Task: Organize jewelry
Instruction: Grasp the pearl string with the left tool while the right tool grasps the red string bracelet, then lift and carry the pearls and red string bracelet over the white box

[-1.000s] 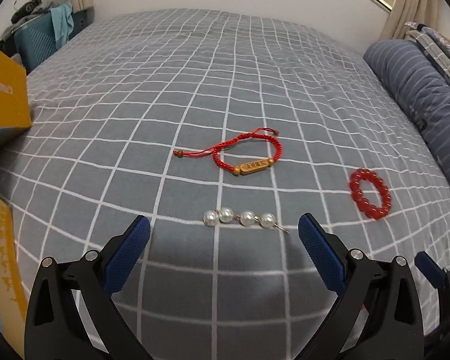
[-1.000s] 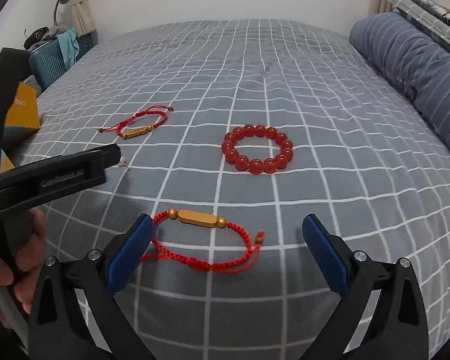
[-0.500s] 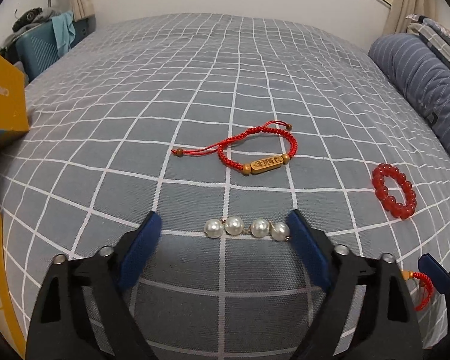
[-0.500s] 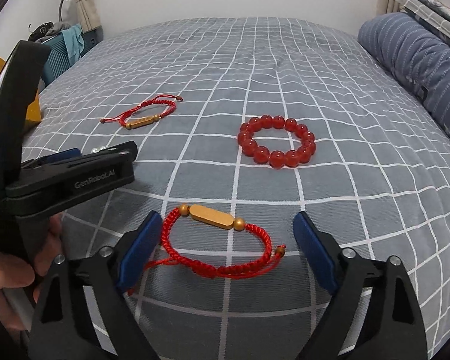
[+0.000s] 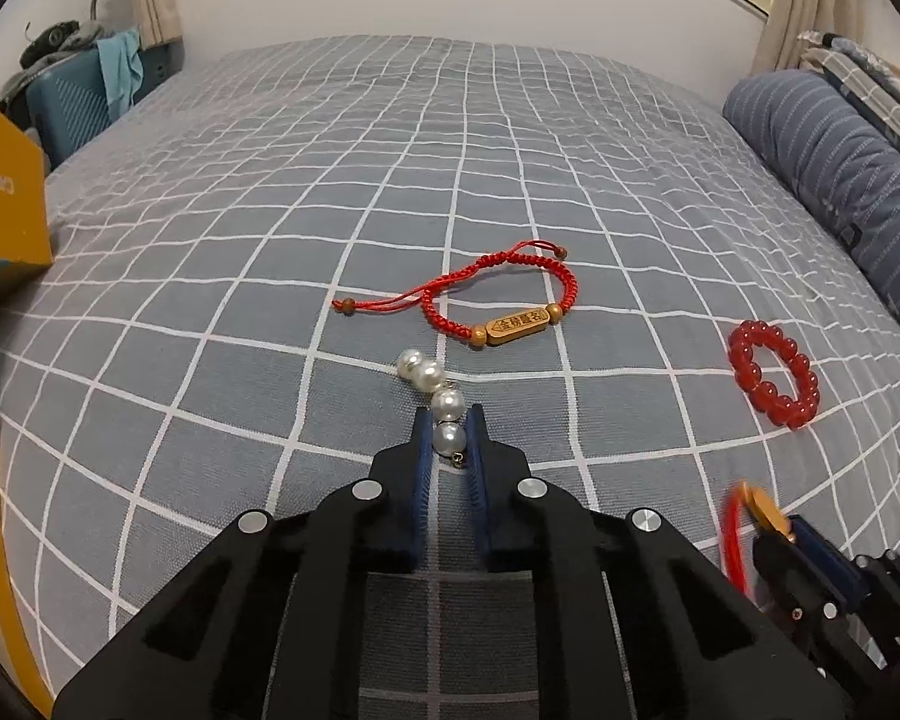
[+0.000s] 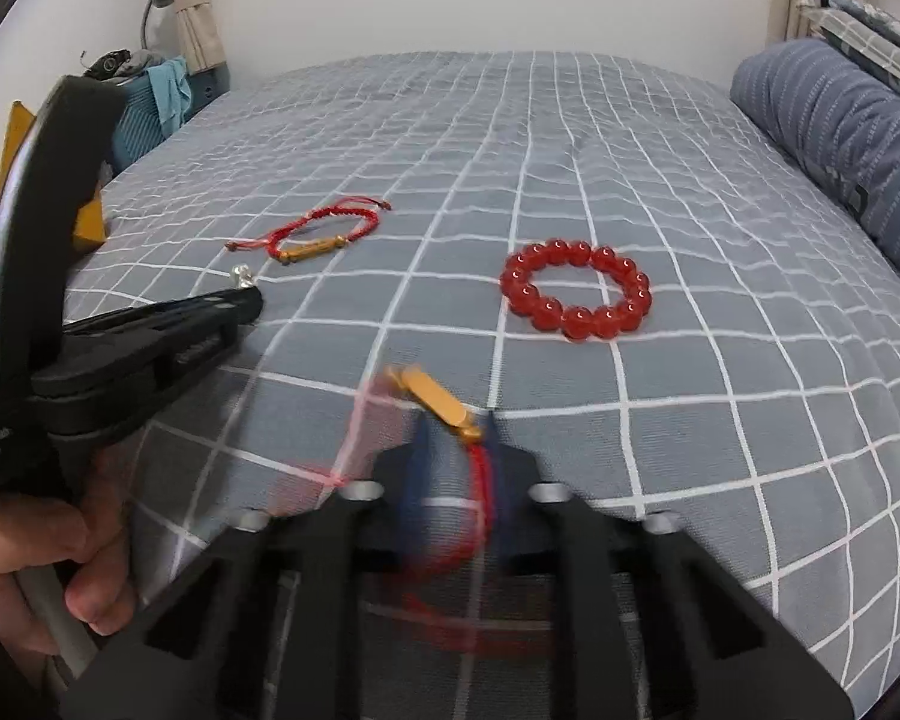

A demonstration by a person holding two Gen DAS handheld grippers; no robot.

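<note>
My left gripper (image 5: 450, 435) is shut on the near end of a pearl strand (image 5: 432, 387), whose far pearls rest on the grey checked bed. My right gripper (image 6: 457, 432) is shut on the cord of a red string bracelet with a gold bar (image 6: 441, 399), which is blurred and lifted; it also shows in the left wrist view (image 5: 762, 510). A second red string bracelet with a wooden tag (image 5: 513, 324) lies just beyond the pearls and shows in the right wrist view (image 6: 312, 240). A red bead bracelet (image 6: 576, 297) lies ahead of the right gripper and shows in the left wrist view (image 5: 774, 372).
A yellow box (image 5: 6, 204) stands at the left edge of the bed. A blue striped pillow (image 6: 840, 126) lies along the right side. A blue case with clothes (image 5: 84, 102) stands at the far left. The left gripper body (image 6: 120, 348) shows left in the right wrist view.
Both grippers went from wide open to shut. The left closed on the pearl strand, which turned end-on. The right closed on the near red string bracelet and lifted it.
</note>
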